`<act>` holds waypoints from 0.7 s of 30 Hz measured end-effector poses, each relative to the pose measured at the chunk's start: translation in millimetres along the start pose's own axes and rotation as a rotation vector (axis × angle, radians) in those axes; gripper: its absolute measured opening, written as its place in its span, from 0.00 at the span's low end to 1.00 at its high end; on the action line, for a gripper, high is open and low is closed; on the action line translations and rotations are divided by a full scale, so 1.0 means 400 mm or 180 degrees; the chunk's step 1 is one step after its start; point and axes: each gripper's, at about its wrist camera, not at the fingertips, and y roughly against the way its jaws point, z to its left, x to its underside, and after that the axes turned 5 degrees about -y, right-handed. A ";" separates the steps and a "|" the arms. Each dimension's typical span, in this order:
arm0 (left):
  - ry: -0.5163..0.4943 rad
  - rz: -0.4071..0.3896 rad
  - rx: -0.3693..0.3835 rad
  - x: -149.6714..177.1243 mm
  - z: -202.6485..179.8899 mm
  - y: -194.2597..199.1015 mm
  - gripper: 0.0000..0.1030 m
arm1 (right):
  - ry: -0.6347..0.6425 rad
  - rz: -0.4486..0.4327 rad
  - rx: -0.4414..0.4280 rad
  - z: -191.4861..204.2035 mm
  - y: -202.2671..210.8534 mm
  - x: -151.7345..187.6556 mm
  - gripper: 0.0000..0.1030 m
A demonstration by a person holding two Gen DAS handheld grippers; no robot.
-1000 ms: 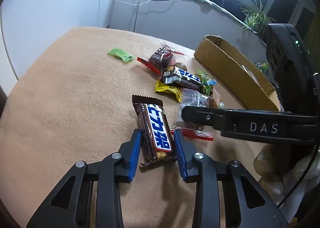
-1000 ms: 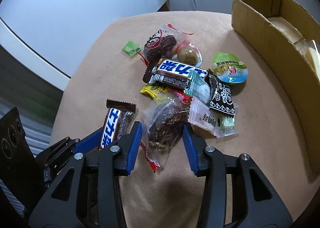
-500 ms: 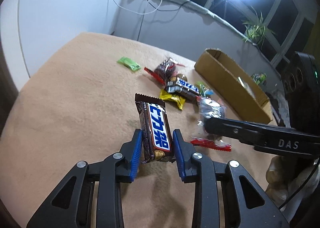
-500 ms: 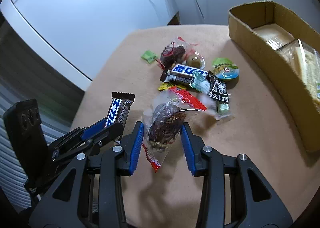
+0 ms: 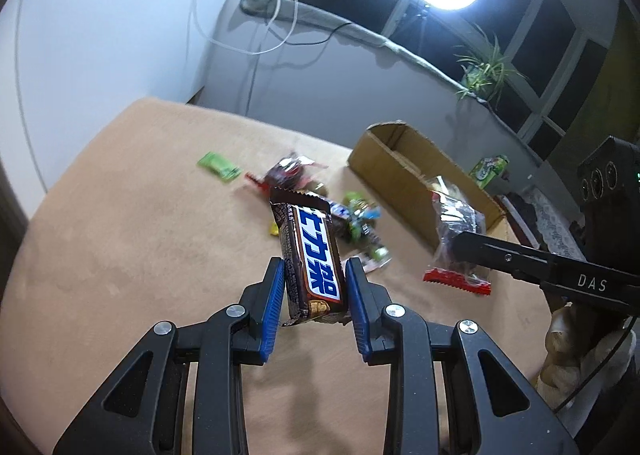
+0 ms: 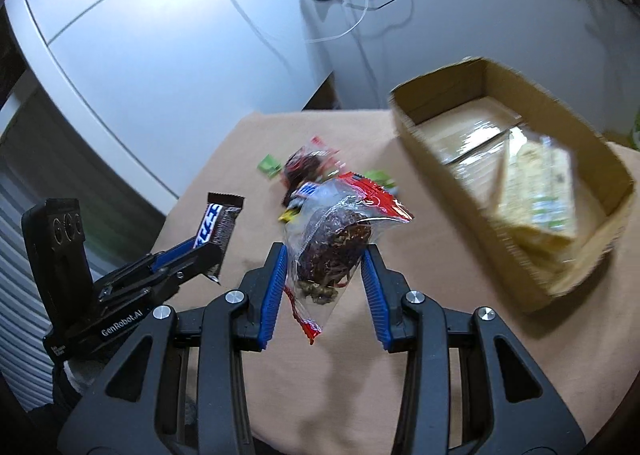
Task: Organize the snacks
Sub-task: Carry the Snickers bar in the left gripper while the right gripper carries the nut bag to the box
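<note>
My left gripper (image 5: 314,291) is shut on a brown chocolate bar (image 5: 310,255) with a blue-and-white label and holds it up off the tan table (image 5: 120,239). My right gripper (image 6: 325,275) is shut on a clear bag of dark dried snack (image 6: 336,243) with red edges, also lifted. That bag shows at the right of the left wrist view (image 5: 456,227). The chocolate bar shows at the left of the right wrist view (image 6: 218,223). A cardboard box (image 6: 472,215) with pale packets inside stands to the right.
A pile of loose snacks (image 5: 352,219) lies mid-table, with a dark red-edged packet (image 5: 290,173) and a small green packet (image 5: 218,166) behind it. A green can (image 5: 490,169) stands beyond the box. A white wall and cables are at the back.
Both grippers have risen from the table, each lifting its snack. The chocolate bar and the bag were resting on the cloth and now hang in the air. The views tilt upward.
</note>
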 end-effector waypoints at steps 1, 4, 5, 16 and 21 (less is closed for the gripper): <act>-0.0026 -0.0005 0.0019 -0.008 -0.009 -0.003 0.28 | -0.0020 -0.0026 0.0016 -0.014 0.010 -0.005 0.39; -0.0090 -0.0021 0.0064 -0.034 -0.032 -0.015 0.28 | -0.0088 -0.0115 0.0100 -0.064 0.039 -0.022 0.39; -0.0107 -0.0024 0.0078 -0.039 -0.038 -0.018 0.28 | -0.0104 -0.0132 0.0118 -0.076 0.045 -0.021 0.39; -0.0327 -0.0048 0.0207 -0.139 -0.134 -0.100 0.28 | -0.0283 -0.0261 0.0359 -0.233 0.096 -0.082 0.39; -0.0400 -0.0009 0.0269 -0.171 -0.174 -0.150 0.28 | -0.0343 -0.0286 0.0483 -0.299 0.108 -0.106 0.39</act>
